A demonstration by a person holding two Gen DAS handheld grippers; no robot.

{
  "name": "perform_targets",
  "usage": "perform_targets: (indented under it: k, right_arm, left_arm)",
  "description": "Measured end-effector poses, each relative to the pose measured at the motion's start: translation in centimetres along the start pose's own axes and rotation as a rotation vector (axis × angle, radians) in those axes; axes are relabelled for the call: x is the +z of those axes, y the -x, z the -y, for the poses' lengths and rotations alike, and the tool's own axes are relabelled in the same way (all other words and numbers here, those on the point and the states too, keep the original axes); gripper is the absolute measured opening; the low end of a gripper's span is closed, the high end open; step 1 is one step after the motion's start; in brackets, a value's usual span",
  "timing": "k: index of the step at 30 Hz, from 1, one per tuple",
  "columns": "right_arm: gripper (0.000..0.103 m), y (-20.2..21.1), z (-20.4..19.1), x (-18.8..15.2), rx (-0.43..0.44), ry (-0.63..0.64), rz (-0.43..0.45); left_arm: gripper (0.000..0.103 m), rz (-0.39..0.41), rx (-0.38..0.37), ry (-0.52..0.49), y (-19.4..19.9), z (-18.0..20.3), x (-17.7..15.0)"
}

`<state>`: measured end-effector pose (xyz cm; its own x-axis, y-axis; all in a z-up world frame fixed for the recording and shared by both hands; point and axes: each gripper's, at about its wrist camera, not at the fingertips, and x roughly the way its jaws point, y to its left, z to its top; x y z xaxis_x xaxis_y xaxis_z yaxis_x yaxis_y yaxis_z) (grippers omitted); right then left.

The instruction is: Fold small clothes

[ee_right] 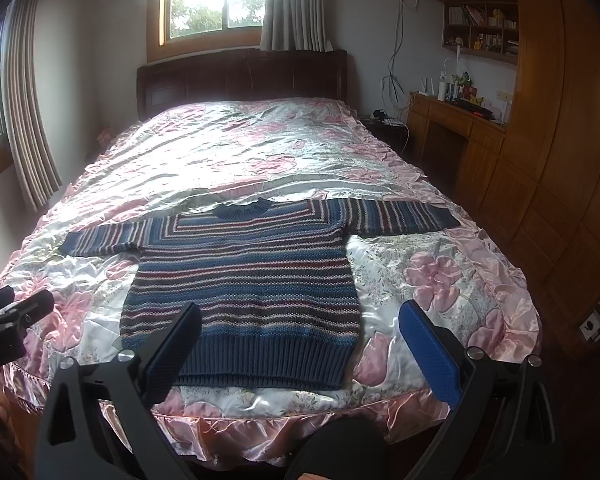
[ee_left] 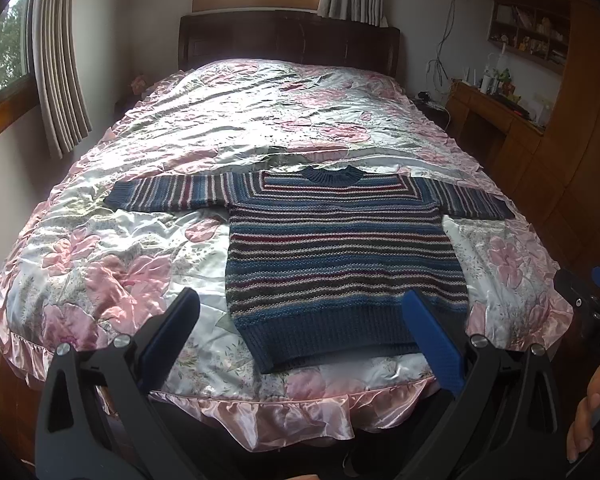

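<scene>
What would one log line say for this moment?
stage: before first fold | sweater: flat on bed, sleeves spread | left gripper: open, empty | right gripper: open, empty

Sweater (ee_left: 340, 248): blue, maroon, grey and white stripes; plain blue ribbed hem and collar.
Bedspread (ee_left: 228, 120): shiny white satin, pink flowers, pink ruffle edge.
Headboard (ee_left: 288, 40): dark brown.
Curtains (ee_left: 56, 60): grey-beige.
Tongs (ee_left: 304, 336): black, blue pads.
</scene>
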<state>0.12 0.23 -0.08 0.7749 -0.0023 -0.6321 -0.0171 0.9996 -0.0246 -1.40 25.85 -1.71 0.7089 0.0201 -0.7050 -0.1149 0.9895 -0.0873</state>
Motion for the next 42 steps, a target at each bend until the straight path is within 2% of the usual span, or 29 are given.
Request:
perform_targets:
  k: [42]
  right_arm:
    - [0.099,-0.47,0.02,-0.54,0.007,-0.007,-0.007]
  left_arm:
    - [0.1,0.006,0.02,-0.01,-0.05,-0.13,0.13]
